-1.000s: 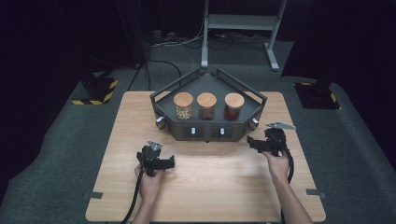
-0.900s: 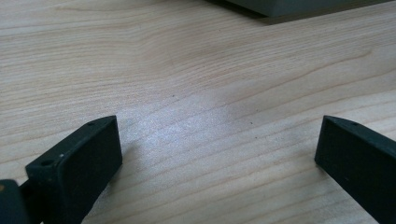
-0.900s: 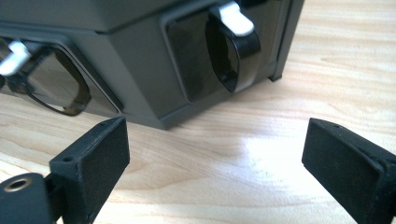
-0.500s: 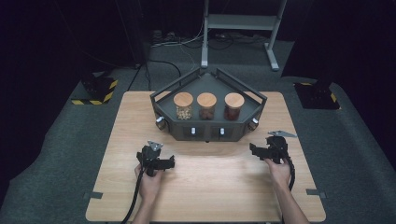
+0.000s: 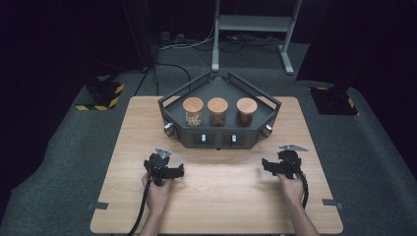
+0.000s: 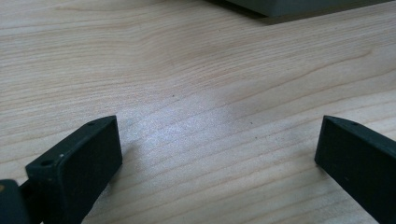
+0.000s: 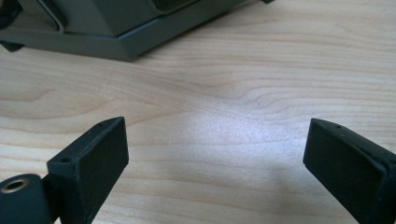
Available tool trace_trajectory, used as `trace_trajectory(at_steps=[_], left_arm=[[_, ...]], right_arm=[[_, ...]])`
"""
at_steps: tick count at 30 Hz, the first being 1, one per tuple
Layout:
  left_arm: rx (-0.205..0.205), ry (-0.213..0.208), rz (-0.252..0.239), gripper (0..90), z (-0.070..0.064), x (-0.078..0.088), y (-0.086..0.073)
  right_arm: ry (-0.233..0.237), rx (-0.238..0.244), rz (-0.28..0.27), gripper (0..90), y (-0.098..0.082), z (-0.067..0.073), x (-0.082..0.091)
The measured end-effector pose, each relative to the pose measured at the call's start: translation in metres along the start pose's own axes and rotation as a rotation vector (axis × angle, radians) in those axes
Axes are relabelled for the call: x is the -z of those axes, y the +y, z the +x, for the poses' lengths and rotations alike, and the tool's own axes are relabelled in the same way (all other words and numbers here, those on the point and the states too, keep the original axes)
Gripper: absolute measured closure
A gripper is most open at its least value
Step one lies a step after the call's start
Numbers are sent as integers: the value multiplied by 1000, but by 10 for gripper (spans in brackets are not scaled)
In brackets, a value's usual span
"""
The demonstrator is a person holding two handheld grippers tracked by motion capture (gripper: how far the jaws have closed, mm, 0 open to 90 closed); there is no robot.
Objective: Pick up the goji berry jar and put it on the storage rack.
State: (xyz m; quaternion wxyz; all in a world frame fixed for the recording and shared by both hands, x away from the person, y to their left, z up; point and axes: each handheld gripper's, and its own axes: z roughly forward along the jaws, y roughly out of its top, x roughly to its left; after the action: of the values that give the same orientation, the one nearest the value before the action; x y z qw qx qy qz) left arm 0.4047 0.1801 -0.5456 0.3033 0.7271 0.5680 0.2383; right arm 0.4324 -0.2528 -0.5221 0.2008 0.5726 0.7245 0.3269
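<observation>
A dark grey angular rack (image 5: 216, 142) stands at the table's far middle with three wooden-lidded jars: a pale-filled one (image 5: 193, 111), a brown one (image 5: 217, 111) and a dark red one (image 5: 246, 112). My left gripper (image 5: 162, 166) rests low over the wood in front of the rack's left end. Its jaws stand wide apart, open over bare tabletop (image 6: 219, 149). My right gripper (image 5: 281, 164) hovers in front of the rack's right end, open (image 7: 215, 149); its jaws have just been opening a little with nothing between them. The rack's corner (image 7: 116, 32) lies just ahead of it.
The wooden table (image 5: 221, 201) stretches between and in front of both hands. Small knobs (image 5: 169, 127) stick out of the rack's front. On the floor are a yellow-black striped base (image 5: 101, 96) at left, a dark base (image 5: 334, 101) at right and a metal stand (image 5: 255, 24) behind.
My right gripper has sunk toward the tabletop and drawn slightly nearer the person. The left gripper has stayed where it was.
</observation>
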Motion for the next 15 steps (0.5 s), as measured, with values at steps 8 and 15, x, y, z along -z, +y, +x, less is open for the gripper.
trace_trajectory(at_steps=[8, 15], left_arm=[[0, 1, 0, 7, 0, 0, 0], [0, 1, 0, 7, 0, 0, 0]], right_arm=[[-59, 78, -16, 5, -18, 4, -14], [-62, 75, -17, 5, -18, 4, -14]])
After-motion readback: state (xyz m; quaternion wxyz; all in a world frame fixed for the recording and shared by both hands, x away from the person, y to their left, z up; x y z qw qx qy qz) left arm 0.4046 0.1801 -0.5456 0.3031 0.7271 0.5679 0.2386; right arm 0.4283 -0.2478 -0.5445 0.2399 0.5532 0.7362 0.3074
